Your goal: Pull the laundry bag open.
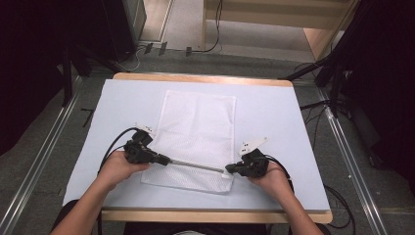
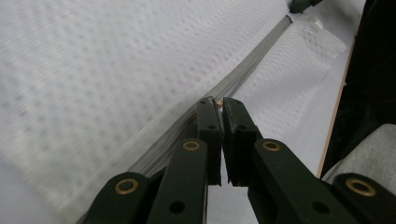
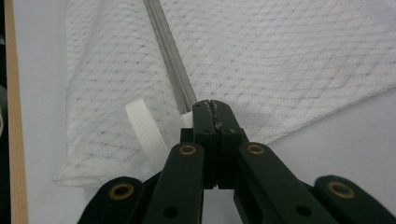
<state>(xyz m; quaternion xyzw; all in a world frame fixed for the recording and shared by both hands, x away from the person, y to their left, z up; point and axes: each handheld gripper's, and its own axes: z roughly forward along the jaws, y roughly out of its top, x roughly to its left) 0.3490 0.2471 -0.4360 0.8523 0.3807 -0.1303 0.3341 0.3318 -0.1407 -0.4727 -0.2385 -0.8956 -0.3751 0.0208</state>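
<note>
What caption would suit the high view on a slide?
Two hand-held grippers, left and right, pinch opposite ends of a zipper on a white mesh bag.

Bright even overhead light on the table (image 1: 274,107), dark surroundings, soft shadows, blurred mesh in left gripper view

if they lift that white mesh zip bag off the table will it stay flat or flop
The white mesh zip bag will probably flop: its thin netting already folds near the right gripper. It is likely light. The grey zipper, pulled taut between both grippers, may hold a straighter line.
</note>
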